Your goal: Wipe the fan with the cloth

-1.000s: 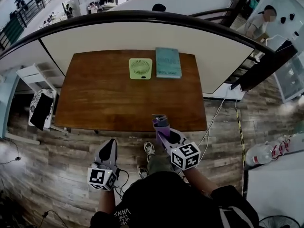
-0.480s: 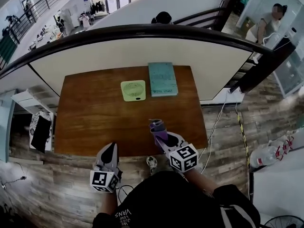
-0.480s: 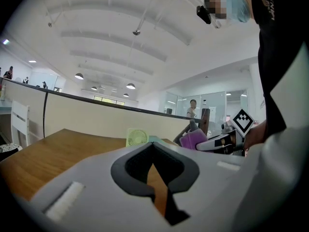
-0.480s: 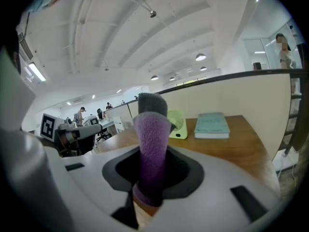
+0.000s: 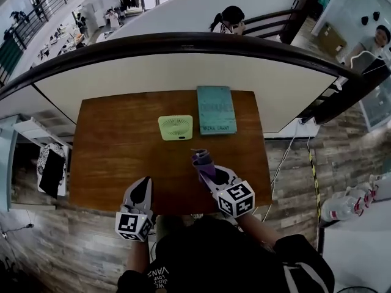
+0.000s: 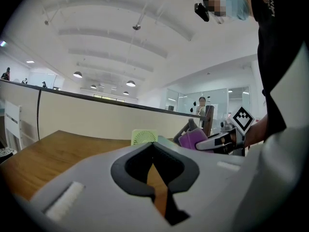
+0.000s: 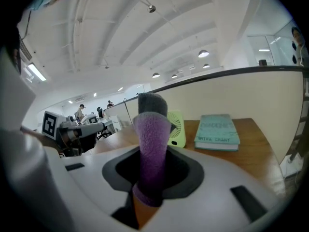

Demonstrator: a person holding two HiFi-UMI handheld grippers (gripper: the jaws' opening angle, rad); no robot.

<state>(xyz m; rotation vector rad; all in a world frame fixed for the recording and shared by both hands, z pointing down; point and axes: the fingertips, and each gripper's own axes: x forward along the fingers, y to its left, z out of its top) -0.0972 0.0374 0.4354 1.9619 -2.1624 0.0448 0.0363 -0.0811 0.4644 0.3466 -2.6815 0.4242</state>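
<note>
A small light-green fan (image 5: 176, 127) stands on the brown wooden table (image 5: 116, 151), toward its far side. It also shows in the left gripper view as the fan (image 6: 144, 137) and in the right gripper view as the fan (image 7: 176, 128). My right gripper (image 5: 204, 163) is shut on a rolled purple and grey cloth (image 5: 202, 159), over the table's near right part, short of the fan. The cloth (image 7: 150, 149) stands upright between its jaws. My left gripper (image 5: 142, 190) is shut and empty at the table's near edge.
A teal book (image 5: 215, 110) lies flat just right of the fan. A cream partition wall with a dark rail (image 5: 183, 66) runs behind the table. A white chair (image 5: 36, 133) stands left of the table. Cables trail on the wooden floor at right.
Both grippers have moved forward over the table's near edge toward the fan. The cloth stays clamped in the right gripper. The left gripper stays shut.
</note>
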